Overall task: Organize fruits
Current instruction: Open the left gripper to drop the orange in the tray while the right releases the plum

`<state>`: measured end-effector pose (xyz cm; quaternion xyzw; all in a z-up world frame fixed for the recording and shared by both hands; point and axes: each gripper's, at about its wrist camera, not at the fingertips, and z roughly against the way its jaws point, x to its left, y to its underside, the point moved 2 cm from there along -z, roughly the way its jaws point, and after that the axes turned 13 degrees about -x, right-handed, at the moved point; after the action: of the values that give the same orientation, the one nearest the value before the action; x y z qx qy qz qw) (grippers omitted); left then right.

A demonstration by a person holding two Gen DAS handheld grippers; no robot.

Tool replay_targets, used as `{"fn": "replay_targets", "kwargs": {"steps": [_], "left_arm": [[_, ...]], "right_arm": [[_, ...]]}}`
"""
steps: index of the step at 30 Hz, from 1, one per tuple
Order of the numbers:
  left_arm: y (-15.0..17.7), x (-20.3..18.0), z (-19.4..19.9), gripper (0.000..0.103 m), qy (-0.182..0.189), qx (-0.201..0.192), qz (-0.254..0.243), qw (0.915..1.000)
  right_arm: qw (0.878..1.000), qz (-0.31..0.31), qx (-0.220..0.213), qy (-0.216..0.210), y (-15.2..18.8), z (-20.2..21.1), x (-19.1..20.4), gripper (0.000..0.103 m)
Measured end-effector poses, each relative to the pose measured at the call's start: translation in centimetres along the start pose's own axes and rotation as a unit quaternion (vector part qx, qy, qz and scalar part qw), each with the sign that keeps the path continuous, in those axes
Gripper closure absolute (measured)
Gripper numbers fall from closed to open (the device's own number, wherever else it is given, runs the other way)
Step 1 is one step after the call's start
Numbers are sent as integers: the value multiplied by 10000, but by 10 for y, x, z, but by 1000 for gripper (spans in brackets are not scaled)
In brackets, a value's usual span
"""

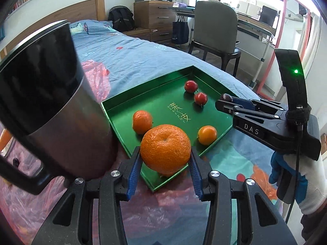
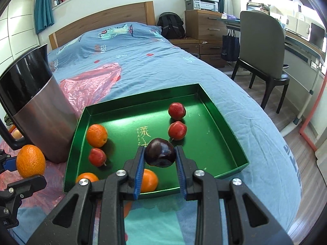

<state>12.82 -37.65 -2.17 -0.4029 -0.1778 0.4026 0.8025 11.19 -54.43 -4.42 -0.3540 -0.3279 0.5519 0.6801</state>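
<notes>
My left gripper (image 1: pixel 165 150) is shut on a large orange (image 1: pixel 165 149), held over the near corner of the green tray (image 1: pixel 143 88). In the tray lie two smaller oranges (image 1: pixel 142 121) (image 1: pixel 207 135) and two red fruits (image 1: pixel 191 86) (image 1: pixel 200 98). My right gripper (image 2: pixel 160 149) is shut on a dark plum (image 2: pixel 160 153) above the tray (image 2: pixel 143 97), where I see three red fruits (image 2: pixel 177 110) (image 2: pixel 177 130) (image 2: pixel 97 157) and three oranges (image 2: pixel 97 135) (image 2: pixel 150 180) (image 2: pixel 86 177). The right gripper (image 1: pixel 221 102) shows at the tray's right edge. The held orange (image 2: pixel 30 161) appears at far left.
A tall steel jug (image 1: pixel 51 102) with a black handle stands just left of the tray. Pink plastic sheeting (image 2: pixel 90 81) lies on the blue bedspread (image 2: pixel 143 51). A gloved hand (image 1: pixel 302 183) holds the right gripper. A chair (image 2: pixel 263 57) and drawers (image 2: pixel 204 24) stand beyond the bed.
</notes>
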Motion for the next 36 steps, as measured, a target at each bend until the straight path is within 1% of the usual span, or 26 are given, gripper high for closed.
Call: {"fn": "replay_targets", "kwargs": {"steps": [3,6,10,14,18,21,27,34,36], "left_arm": [[-9,-8,-24,64,42,56,-134,9999],[-12,-13,-47,64,71,188,-185,9996],[-9,-17,-73,64,18,372,-292,9989],[-3,-22,-89,64,15,512,-447,9977],[2,-26,-98,64,-34,590,-521,9969],[5,-29,-102,64,19,697,-521,9962],[17,-30,-112,63,-18,915,-554,9943],[13,-31,-112,63,-82,922,-623,9938],[11,-31,-108,63,-96,869,-670,9939]], "right_arm": [[9999,56,56,71,0,-18,-10,58],[9998,66,119,156,2,-36,-21,58],[9994,7,220,274,5,-56,-37,58],[9990,-54,305,335,12,-68,-47,58],[9988,-21,355,339,18,-74,-48,58],[9987,-15,369,344,20,-77,-49,58],[9987,34,375,348,22,-79,-50,58],[9984,50,421,384,21,-79,-49,57],[9983,58,425,405,19,-77,-49,51]]}}
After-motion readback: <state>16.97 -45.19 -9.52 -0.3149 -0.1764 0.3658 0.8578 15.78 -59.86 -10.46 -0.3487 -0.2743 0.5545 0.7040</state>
